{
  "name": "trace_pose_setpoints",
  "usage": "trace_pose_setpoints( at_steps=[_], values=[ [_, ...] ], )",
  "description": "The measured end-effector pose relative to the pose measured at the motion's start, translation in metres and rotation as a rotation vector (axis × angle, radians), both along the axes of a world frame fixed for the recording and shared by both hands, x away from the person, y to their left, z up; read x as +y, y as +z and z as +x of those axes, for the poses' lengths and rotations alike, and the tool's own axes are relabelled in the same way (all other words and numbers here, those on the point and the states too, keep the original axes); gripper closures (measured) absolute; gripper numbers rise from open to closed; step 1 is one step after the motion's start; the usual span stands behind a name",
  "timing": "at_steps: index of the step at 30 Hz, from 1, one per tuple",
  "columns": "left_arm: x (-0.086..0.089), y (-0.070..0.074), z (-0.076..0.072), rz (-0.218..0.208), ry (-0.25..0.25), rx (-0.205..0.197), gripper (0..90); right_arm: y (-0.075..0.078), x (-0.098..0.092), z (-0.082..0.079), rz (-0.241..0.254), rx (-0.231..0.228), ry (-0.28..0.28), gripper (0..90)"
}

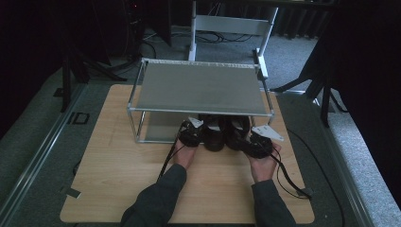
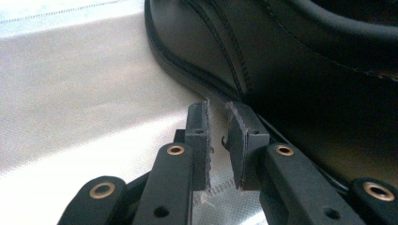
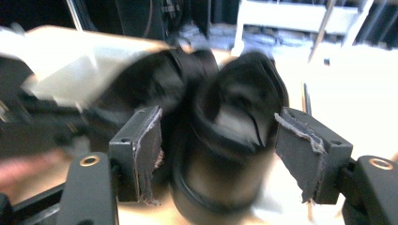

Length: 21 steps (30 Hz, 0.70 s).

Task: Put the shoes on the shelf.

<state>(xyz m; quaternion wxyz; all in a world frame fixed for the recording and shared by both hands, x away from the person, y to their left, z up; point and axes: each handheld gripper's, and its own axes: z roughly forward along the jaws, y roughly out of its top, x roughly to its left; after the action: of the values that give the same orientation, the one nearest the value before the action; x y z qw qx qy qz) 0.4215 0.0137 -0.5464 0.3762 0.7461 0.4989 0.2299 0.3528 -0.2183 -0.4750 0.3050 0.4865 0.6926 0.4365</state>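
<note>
A wooden table point(image 1: 118, 189) is seen from above, with a metal shelf rack point(image 1: 198, 90) at its 12 o'clock end. Under the rack's front edge, two black shoes are set side by side: the left shoe point(image 1: 213, 137) and the right shoe point(image 1: 236, 135). The left gripper point(image 1: 190, 136) is placed at the left shoe's 9 o'clock side, its jaws slightly apart and clamped on nothing. The right gripper point(image 1: 260, 144) is held at the right shoe's 4 o'clock, jaws wide apart, pads clear of the shoe.

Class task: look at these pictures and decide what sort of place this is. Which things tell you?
Probably a recording studio or lab, not a home: a lone wooden table holding a metal shoe rack, black curtains around, cables on the carpet.
</note>
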Motion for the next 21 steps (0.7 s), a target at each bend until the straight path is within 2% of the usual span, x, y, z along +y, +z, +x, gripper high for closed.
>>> trace_pose_setpoints(
  at_steps=[4, 7, 8, 9, 11, 13, 14, 15, 17, 18, 21],
  values=[
    [0.0, 0.0, 0.0, -0.001, -0.001, 0.0, 78.9, -0.026, -0.011, 0.001, -0.001, 0.091, 0.004, 31.2],
    [0.001, 0.0, -0.001, -0.002, -0.003, 0.0, 78.4, -0.038, -0.01, 0.008, 0.016, 0.128, 0.004, 26.1],
    [0.001, 0.0, -0.001, -0.002, -0.003, 0.0, 78.2, -0.038, -0.01, 0.008, 0.016, 0.128, 0.004, 26.1],
    [0.002, -0.001, -0.001, -0.002, -0.007, 0.003, 77.9, -0.039, -0.008, 0.014, 0.041, 0.124, -0.014, 21.7],
    [0.003, -0.002, -0.001, -0.002, -0.011, 0.002, 77.5, -0.038, -0.004, 0.018, 0.061, 0.113, -0.024, 19.0],
    [0.003, -0.002, -0.002, -0.002, -0.012, 0.005, 77.1, -0.04, 0.002, 0.024, 0.033, 0.136, -0.032, 18.8],
    [0.004, -0.002, -0.003, -0.003, -0.015, 0.005, 76.9, -0.042, 0.006, 0.027, -0.001, 0.149, -0.056, 21.5],
    [0.004, -0.002, -0.004, -0.005, -0.021, 0.004, 76.5, -0.043, 0.008, 0.028, -0.029, 0.142, -0.066, 21.7],
    [0.004, -0.001, -0.006, -0.013, -0.022, -0.001, 76.0, -0.044, 0.009, 0.028, -0.046, 0.139, -0.067, 22.1],
    [0.004, -0.001, -0.007, -0.014, -0.024, -0.003, 75.5, -0.042, 0.013, 0.027, -0.109, 0.138, -0.066, 23.1],
    [0.004, 0.0, -0.008, -0.017, -0.025, -0.005, 75.5, -0.043, 0.021, 0.023, -0.19, 0.121, -0.069, 24.4]
  ],
)
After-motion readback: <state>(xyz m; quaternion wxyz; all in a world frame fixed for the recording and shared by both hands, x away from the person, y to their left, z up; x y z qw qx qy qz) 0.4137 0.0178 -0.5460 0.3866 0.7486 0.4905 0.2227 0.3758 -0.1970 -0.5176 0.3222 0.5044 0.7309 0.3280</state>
